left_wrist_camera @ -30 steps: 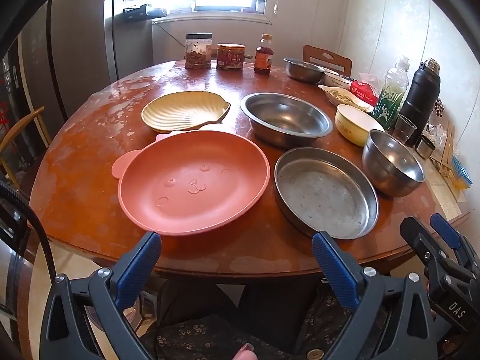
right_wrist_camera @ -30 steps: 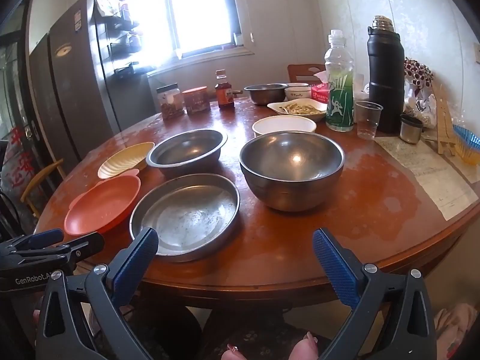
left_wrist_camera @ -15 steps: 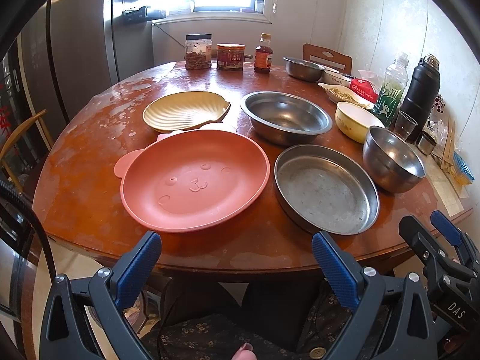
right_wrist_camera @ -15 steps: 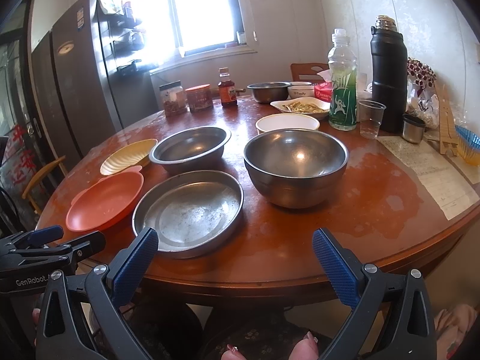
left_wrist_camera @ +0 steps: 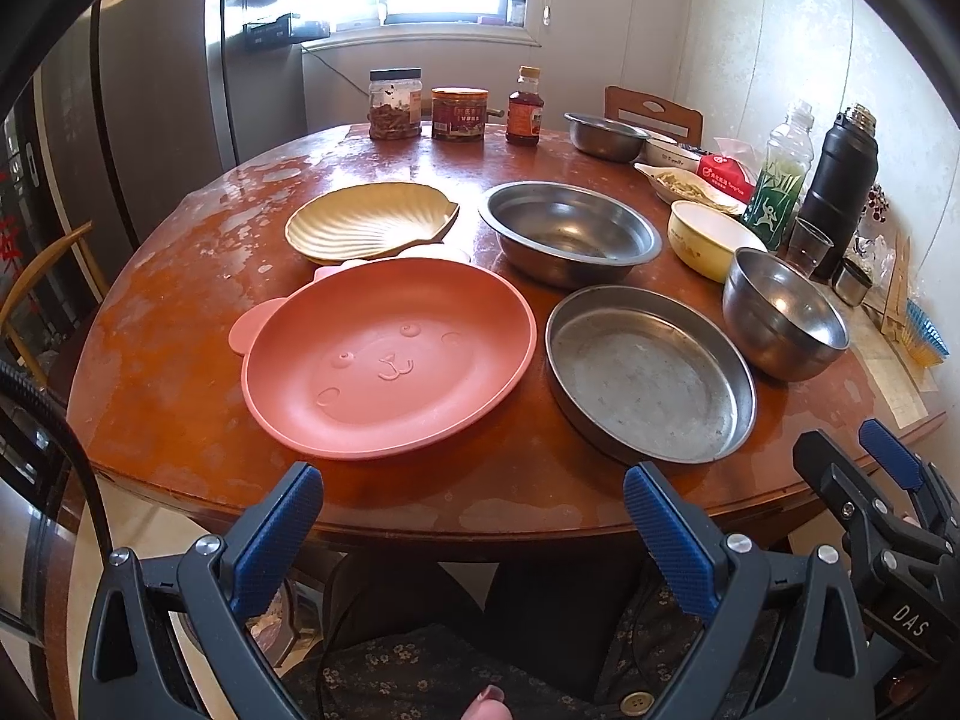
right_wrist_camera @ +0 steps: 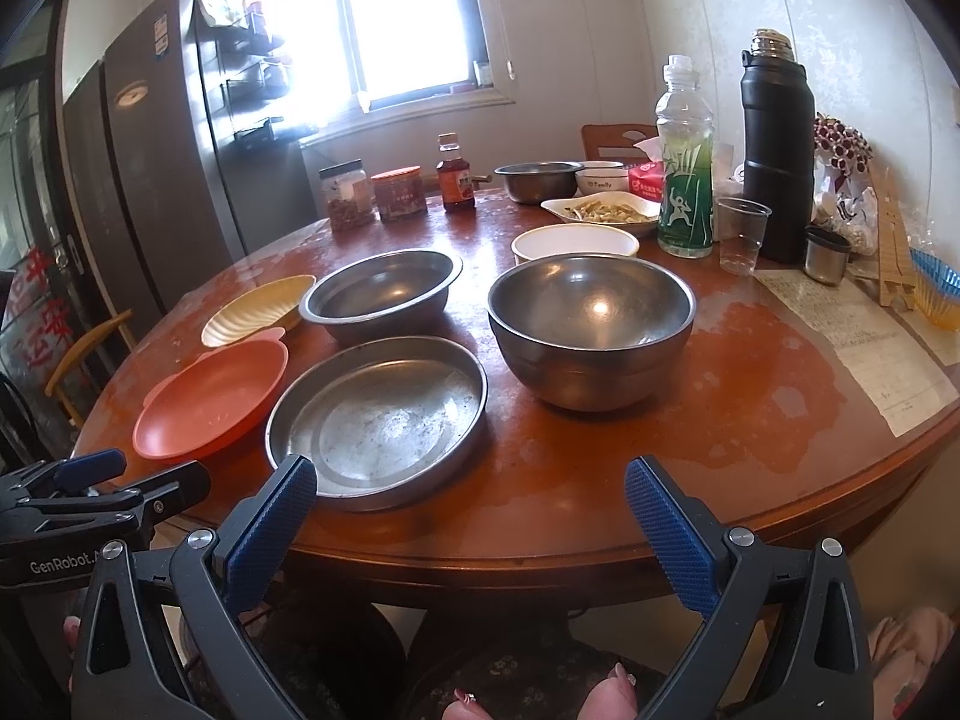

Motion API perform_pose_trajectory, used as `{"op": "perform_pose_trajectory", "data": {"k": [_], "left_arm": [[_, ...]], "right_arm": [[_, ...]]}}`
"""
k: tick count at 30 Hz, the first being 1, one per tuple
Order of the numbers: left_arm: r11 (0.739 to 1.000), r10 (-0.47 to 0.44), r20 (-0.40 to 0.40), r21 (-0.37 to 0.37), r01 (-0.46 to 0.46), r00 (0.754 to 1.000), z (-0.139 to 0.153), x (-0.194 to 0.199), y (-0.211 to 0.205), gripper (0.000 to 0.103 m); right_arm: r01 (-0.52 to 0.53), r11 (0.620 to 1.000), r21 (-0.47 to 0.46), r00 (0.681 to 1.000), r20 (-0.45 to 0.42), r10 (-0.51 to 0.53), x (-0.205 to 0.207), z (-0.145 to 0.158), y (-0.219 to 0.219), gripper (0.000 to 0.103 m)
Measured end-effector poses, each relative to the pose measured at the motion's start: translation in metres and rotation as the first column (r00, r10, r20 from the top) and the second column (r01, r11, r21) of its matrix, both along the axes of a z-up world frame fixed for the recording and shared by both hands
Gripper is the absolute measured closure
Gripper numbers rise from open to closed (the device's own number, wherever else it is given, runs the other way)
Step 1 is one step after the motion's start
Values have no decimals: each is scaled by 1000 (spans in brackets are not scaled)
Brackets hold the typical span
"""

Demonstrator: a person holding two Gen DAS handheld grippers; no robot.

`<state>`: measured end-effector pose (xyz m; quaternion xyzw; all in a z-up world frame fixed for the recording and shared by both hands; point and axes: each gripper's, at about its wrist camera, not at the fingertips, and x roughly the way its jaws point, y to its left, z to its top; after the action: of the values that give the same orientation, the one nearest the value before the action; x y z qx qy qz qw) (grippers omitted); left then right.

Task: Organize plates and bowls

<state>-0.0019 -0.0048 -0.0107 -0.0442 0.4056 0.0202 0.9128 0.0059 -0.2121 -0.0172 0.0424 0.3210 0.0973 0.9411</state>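
Observation:
An orange bear-face plate [left_wrist_camera: 387, 360] lies near the front of the round wooden table [left_wrist_camera: 156, 324], with a yellow shell-shaped plate [left_wrist_camera: 369, 222] behind it. A flat steel pan [left_wrist_camera: 648, 369] sits to its right, a wide steel bowl [left_wrist_camera: 567, 231] behind that, a deep steel bowl [left_wrist_camera: 783, 315] and a yellow bowl [left_wrist_camera: 708, 237] further right. My left gripper [left_wrist_camera: 471, 510] is open and empty, just short of the table edge before the orange plate. My right gripper [right_wrist_camera: 471, 507] is open and empty before the steel pan [right_wrist_camera: 378, 420] and deep bowl [right_wrist_camera: 591, 330].
At the back stand jars [left_wrist_camera: 393, 103], a sauce bottle [left_wrist_camera: 525, 108], a small steel bowl [left_wrist_camera: 603, 135] and a dish of food [left_wrist_camera: 684, 183]. At the right stand a green bottle [right_wrist_camera: 684, 180], black flask [right_wrist_camera: 777, 156], plastic cup [right_wrist_camera: 741, 234] and paper [right_wrist_camera: 864, 336]. A fridge [right_wrist_camera: 144, 180] stands left.
Both grippers have drifted slightly forward and up toward the table; the dishes look a little closer. Nothing on the table has moved.

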Motion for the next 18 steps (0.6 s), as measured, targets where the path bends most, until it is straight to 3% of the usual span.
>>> {"op": "perform_pose_trajectory", "data": {"k": [18], "left_arm": [[1000,9,-4,-8,-9,1000,-2,2,4,2]], "right_arm": [[3,1000,-15,1000,-16,-3,5,-3,3,0]]}}
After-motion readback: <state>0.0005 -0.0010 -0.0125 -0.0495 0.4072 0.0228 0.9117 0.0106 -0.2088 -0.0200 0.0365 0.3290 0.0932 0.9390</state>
